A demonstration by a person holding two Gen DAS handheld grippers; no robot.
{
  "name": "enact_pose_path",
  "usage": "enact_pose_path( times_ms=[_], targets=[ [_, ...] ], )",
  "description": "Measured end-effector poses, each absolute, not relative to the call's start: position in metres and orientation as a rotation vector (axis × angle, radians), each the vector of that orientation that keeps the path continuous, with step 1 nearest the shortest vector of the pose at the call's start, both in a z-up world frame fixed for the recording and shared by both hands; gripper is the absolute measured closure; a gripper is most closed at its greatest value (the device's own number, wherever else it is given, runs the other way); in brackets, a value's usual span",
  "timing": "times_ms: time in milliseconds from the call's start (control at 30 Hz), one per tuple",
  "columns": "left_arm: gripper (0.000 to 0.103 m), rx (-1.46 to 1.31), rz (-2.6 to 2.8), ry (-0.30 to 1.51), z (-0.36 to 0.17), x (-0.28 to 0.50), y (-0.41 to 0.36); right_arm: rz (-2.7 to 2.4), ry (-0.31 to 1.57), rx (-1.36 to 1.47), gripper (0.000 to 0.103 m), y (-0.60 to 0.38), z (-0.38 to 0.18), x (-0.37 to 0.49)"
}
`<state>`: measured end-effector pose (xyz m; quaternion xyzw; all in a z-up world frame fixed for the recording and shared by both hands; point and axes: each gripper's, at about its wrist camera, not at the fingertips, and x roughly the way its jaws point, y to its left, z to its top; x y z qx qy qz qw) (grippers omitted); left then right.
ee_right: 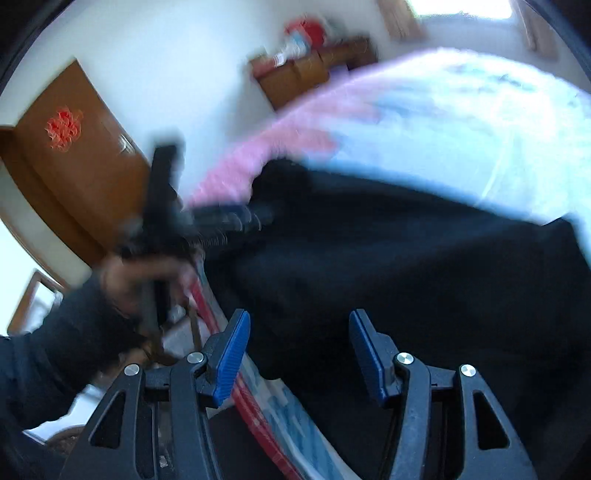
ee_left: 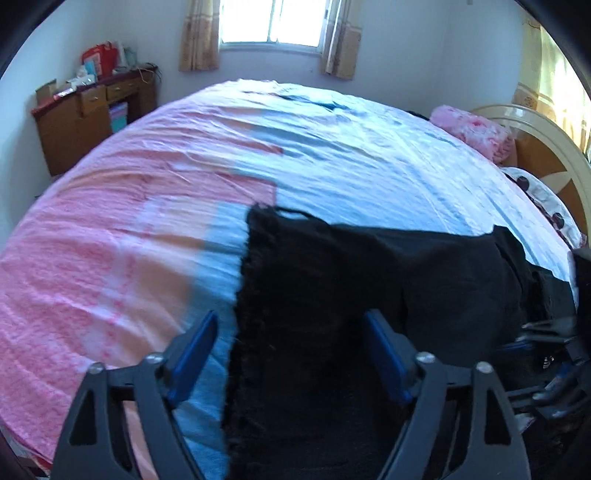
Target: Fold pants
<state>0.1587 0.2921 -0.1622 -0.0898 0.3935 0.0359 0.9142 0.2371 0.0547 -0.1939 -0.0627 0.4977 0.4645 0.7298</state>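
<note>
One pair of black pants (ee_left: pixel 332 295) fills lower frame; two grippers, left (ee_left: pixel 291 339) and right (ee_right: pixel 299 347), both gape empty.

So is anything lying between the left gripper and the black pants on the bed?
Nothing visible. The left gripper hangs open right over the near edge of the black pants, with only bare bedsheet beside them. The right gripper is open above the same cloth.

We see daylight from the blown-out window (ee_left: pixel 272 23) washing the bed (ee_left: pixel 332 147) pale. The black pants (ee_left: pixel 332 295) lose all detail. Our right wrist view smears heavily; both fisheye views bend and darken at the corners.
</note>
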Motion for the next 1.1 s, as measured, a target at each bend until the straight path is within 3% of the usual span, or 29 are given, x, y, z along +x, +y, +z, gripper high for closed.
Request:
enact_pose_path(
  times_ms=[67, 367, 433, 500, 533, 633, 700, 867, 1100],
  targets=[
    [0.006, -0.203, 0.056, 0.803, -0.162, 0.157, 0.293, 1.059, 1.058, -0.078, 0.037, 0.05, -0.192, 0.239],
    [0.002, -0.234, -0.009, 0.884, -0.181, 0.184, 0.287, 1.009, 1.001, -0.015, 0.038, 0.009, -0.173, 0.228],
    [0.012, -0.225, -0.01, 0.894, -0.179, 0.188, 0.287, 1.0, 0.978, 0.006, 0.038, -0.001, -0.171, 0.225],
    [0.04, -0.207, -0.041, 0.903, -0.174, 0.188, 0.282, 0.99, 0.963, 0.023, 0.038, -0.006, -0.171, 0.22],
    [0.049, -0.209, -0.06, 0.905, -0.171, 0.187, 0.279, 0.99, 0.955, 0.041, 0.038, -0.012, -0.169, 0.218],
    [0.062, -0.207, -0.062, 0.909, -0.162, 0.181, 0.272, 0.984, 0.93, 0.06, 0.038, -0.021, -0.165, 0.211],
    [0.077, -0.244, -0.035, 0.886, -0.154, 0.175, 0.275, 0.977, 0.911, 0.061, 0.038, -0.023, -0.163, 0.21],
    [0.088, -0.349, -0.093, 0.832, -0.126, 0.159, 0.275, 0.94, 0.875, 0.075, 0.038, -0.037, -0.155, 0.211],
    [0.091, -0.383, -0.132, 0.785, -0.09, 0.15, 0.254, 0.845, 0.875, 0.173, 0.038, -0.067, -0.156, 0.221]
  ],
)
